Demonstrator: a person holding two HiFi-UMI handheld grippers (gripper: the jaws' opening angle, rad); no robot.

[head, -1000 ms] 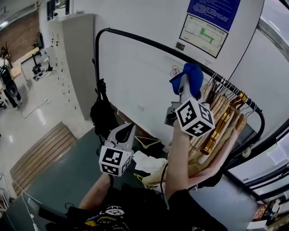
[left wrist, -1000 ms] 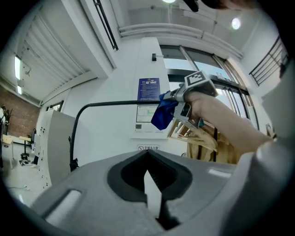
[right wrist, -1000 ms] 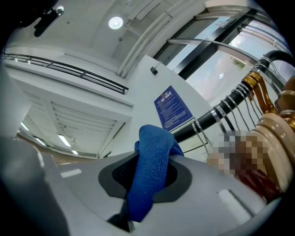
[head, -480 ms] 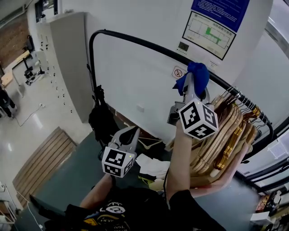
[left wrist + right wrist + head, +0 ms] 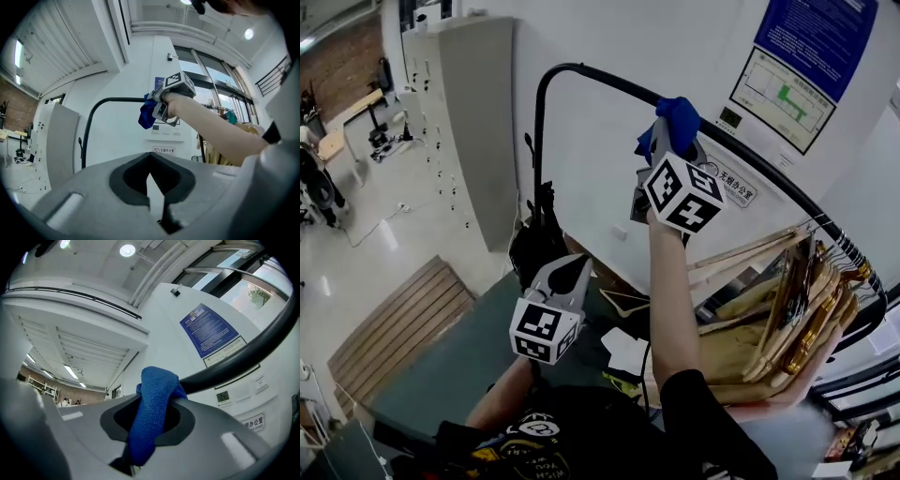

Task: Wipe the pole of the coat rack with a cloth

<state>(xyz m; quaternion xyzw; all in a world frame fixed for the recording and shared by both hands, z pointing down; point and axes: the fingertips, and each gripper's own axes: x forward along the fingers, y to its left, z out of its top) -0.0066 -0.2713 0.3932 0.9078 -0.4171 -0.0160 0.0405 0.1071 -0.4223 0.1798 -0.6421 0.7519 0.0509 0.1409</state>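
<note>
The coat rack's black pole (image 5: 581, 71) arches from an upright at the left across to the right, past the wooden hangers (image 5: 787, 309). My right gripper (image 5: 670, 131) is raised to the pole, shut on a blue cloth (image 5: 678, 117) that is pressed over the bar. In the right gripper view the blue cloth (image 5: 154, 413) drapes between the jaws and over the black pole (image 5: 243, 352). The left gripper (image 5: 567, 277) hangs lower, in front of the body, shut with nothing in it. In the left gripper view the blue cloth (image 5: 147, 112) and black pole (image 5: 112, 100) show ahead.
Several wooden hangers crowd the pole's right end. A dark garment (image 5: 539, 244) hangs by the rack's left upright. A white wall with posters (image 5: 797, 56) stands behind the pole. A grey-green table (image 5: 450, 356) with white items lies below.
The right gripper has slid the blue cloth leftward along the pole, away from the hangers. The left gripper has hardly moved.
</note>
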